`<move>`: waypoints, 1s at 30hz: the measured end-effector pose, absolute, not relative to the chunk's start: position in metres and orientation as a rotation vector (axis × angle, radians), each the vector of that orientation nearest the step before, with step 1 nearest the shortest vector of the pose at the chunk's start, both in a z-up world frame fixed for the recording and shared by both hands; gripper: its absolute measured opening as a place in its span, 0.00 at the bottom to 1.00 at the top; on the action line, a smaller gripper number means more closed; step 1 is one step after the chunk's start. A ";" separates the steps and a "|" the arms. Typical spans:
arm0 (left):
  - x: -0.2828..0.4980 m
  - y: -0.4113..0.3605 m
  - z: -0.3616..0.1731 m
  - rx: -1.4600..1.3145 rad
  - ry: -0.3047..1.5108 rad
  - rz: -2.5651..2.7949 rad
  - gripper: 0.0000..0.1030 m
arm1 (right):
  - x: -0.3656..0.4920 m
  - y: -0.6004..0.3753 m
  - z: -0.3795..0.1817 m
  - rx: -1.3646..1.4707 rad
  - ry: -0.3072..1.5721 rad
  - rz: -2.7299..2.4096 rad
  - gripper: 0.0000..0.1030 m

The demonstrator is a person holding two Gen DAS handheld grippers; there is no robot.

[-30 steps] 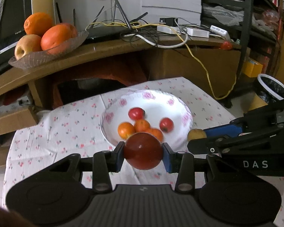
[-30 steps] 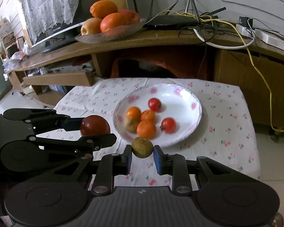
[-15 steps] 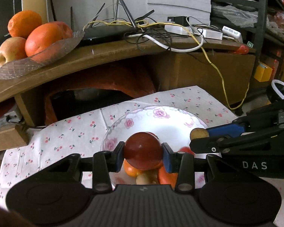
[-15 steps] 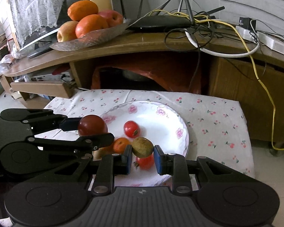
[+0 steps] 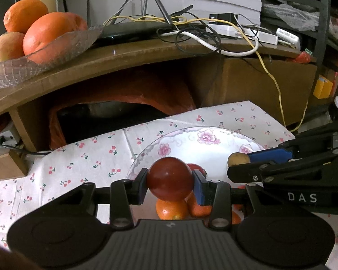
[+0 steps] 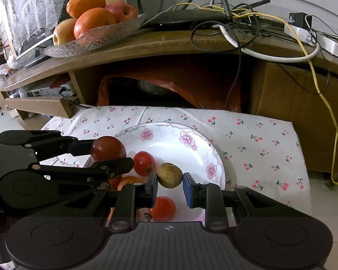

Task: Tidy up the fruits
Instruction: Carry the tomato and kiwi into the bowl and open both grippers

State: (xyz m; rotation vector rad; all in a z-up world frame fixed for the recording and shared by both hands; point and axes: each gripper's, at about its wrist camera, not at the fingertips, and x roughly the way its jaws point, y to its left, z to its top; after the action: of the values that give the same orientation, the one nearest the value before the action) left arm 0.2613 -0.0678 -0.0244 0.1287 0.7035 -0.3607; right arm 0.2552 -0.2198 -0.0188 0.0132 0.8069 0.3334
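Observation:
My left gripper (image 5: 170,185) is shut on a dark red round fruit (image 5: 169,178), which hangs over the near left part of a white flowered plate (image 5: 205,135). Small orange fruits (image 5: 171,209) lie in the plate under it. My right gripper (image 6: 169,180) is shut on a small brown-yellow fruit (image 6: 169,175) above the plate (image 6: 191,141). Red fruits (image 6: 144,163) and an orange one (image 6: 128,181) rest in the plate below. In the right wrist view the left gripper (image 6: 107,155) with the dark red fruit (image 6: 107,148) shows at left.
The plate stands on a cherry-print cloth (image 6: 259,139) over a low table. Behind it a wooden shelf (image 6: 169,42) carries a glass dish (image 6: 90,40) of oranges and apples, a router and tangled cables (image 6: 225,18). An orange bag (image 5: 128,90) fills the space under the shelf.
Both grippers have moved forward and slightly down with their fruits, from in front of the plate to above it. The shelf looms closer. Neither grip has changed.

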 end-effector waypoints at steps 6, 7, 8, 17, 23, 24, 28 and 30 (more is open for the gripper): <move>0.268 -0.066 -0.029 0.124 0.714 -0.356 0.44 | 0.262 -0.219 -0.024 0.027 0.811 0.333 0.26; 0.269 -0.066 -0.029 0.123 0.716 -0.358 0.44 | 0.263 -0.219 -0.025 0.026 0.812 0.334 0.26; 0.270 -0.066 -0.029 0.120 0.714 -0.360 0.44 | 0.264 -0.219 -0.026 0.028 0.812 0.334 0.26; 0.271 -0.066 -0.028 0.120 0.713 -0.352 0.44 | 0.268 -0.219 -0.028 0.036 0.813 0.326 0.28; 0.272 -0.066 -0.028 0.117 0.716 -0.349 0.45 | 0.269 -0.220 -0.027 0.039 0.815 0.322 0.28; 0.272 -0.066 -0.028 0.115 0.717 -0.349 0.45 | 0.269 -0.220 -0.027 0.037 0.812 0.319 0.28; 0.272 -0.066 -0.028 0.121 0.718 -0.347 0.45 | 0.269 -0.220 -0.026 0.039 0.805 0.320 0.29; 0.271 -0.067 -0.027 0.126 0.717 -0.347 0.45 | 0.268 -0.220 -0.025 0.039 0.803 0.319 0.29</move>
State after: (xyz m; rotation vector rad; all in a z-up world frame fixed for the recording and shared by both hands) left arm 0.2709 -0.0668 -0.0274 0.1255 0.7168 -0.3475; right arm 0.2683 -0.2205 -0.0252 0.0389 0.8033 0.3190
